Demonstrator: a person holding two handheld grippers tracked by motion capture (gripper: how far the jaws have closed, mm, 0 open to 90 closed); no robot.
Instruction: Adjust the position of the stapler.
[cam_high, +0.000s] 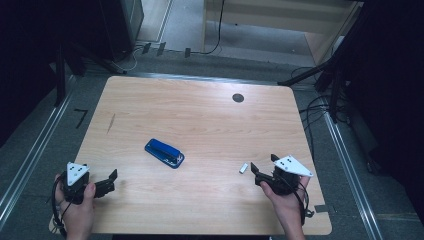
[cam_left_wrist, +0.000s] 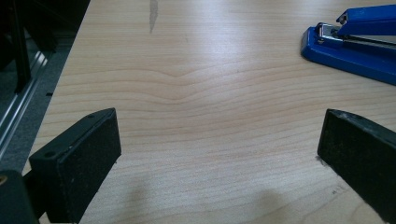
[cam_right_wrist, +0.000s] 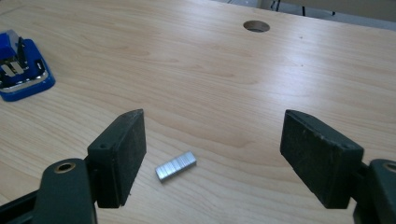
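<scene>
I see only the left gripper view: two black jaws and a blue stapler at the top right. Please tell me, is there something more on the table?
Observer: Yes. A small silver strip of staples lies flat on the table, in front of the right gripper.
Operator: Is the right gripper holding this strip?
Observer: No. In the right gripper view its jaws stand wide apart, and the strip lies on the wood nearer the left-hand one, touching neither.
Operator: And how is the stapler lying?
Observer: In the high view the stapler lies near the middle of the table, between the left gripper and the right one, touched by neither.
</scene>
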